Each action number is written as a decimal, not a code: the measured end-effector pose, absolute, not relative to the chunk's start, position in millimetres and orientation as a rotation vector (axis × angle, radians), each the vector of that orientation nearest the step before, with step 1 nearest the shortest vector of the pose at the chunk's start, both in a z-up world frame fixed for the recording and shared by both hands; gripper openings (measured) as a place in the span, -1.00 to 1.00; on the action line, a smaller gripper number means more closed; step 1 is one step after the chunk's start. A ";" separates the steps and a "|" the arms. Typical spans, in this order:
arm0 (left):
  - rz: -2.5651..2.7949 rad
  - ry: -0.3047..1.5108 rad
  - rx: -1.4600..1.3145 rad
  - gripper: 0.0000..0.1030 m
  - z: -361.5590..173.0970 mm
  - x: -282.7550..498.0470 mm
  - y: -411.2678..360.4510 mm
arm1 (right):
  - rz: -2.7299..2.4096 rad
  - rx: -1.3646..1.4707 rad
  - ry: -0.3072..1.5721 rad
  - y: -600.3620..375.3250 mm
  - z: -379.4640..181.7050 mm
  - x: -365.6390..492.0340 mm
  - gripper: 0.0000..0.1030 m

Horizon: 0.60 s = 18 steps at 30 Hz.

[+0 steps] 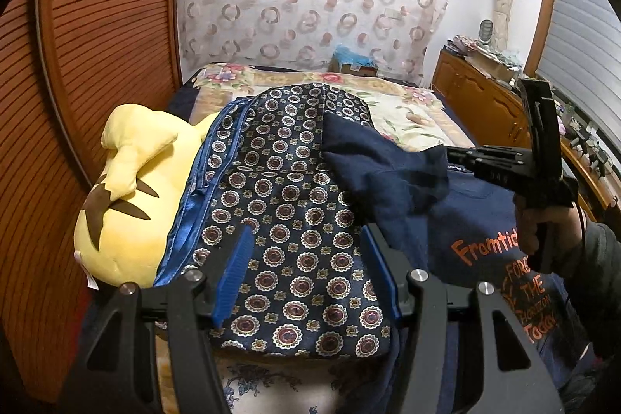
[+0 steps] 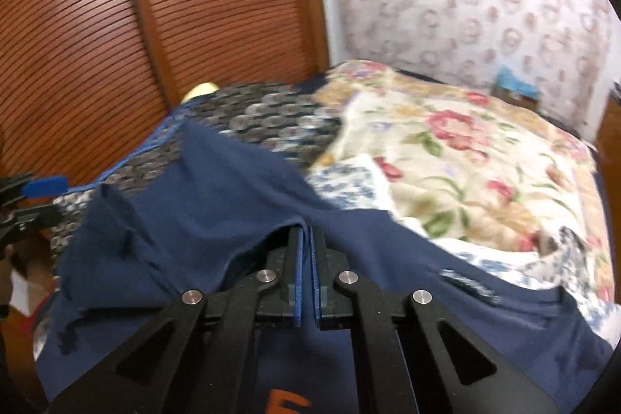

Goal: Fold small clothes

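1. The navy T-shirt (image 2: 233,189) lies on the bed (image 2: 465,150), partly over a patterned cushion (image 1: 295,220).
2. Right tool (image 2: 306,239): clamped shut on a shirt edge at its tips.
3. Left tool (image 1: 306,258): half open, empty, over the cushion.
4. The shirt looks light and limp; grip hems or shoulder seams.

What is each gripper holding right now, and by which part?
The right gripper pinches the navy T-shirt by a sleeve edge. The left gripper stands open, holding nothing.
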<state>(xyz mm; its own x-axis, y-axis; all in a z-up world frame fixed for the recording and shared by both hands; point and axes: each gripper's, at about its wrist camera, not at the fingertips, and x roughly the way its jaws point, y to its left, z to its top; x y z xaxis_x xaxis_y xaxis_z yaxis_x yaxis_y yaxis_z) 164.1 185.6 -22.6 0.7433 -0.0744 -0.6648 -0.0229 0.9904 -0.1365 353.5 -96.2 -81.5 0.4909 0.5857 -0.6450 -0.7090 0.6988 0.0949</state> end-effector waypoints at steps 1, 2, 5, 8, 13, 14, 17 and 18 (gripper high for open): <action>-0.029 0.733 -0.138 0.10 -22.7 164.5 185.0 | 0.772 -0.196 0.706 -99.2 -81.6 355.3 -0.98; -0.030 0.733 -0.137 0.10 -23.1 164.5 184.5 | 0.748 -0.203 0.708 -101.2 -82.0 357.1 -0.98; -0.028 0.732 -0.134 0.10 -22.9 163.8 182.0 | 0.689 -0.218 0.721 -104.8 -82.6 361.6 -0.44; -0.025 0.731 -0.130 0.10 -22.6 163.3 181.8 | 0.697 -0.214 0.717 -105.3 -82.5 357.1 -0.06; -0.020 0.729 -0.130 0.10 -21.7 161.5 183.1 | 0.755 -0.198 0.704 -99.5 -74.7 335.3 -0.05; -0.019 0.730 -0.128 0.10 -22.0 161.3 183.2 | 0.769 -0.197 0.699 -97.1 -72.8 330.3 -0.05; -0.017 0.730 -0.129 0.10 -22.0 159.1 185.2 | 0.766 -0.227 0.667 -88.5 -66.0 316.4 -0.04; -0.016 0.730 -0.130 0.10 -22.1 158.2 185.8 | 0.772 -0.227 0.660 -87.0 -63.8 312.4 -0.03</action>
<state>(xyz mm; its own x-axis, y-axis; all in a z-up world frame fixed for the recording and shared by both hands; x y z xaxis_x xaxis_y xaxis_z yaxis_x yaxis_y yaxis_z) 158.2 185.8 -22.1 0.7455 -0.0602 -0.6638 -0.0302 0.9918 -0.1239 312.4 -87.0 -63.8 0.5291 0.5717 -0.6271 -0.7082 0.7045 0.0448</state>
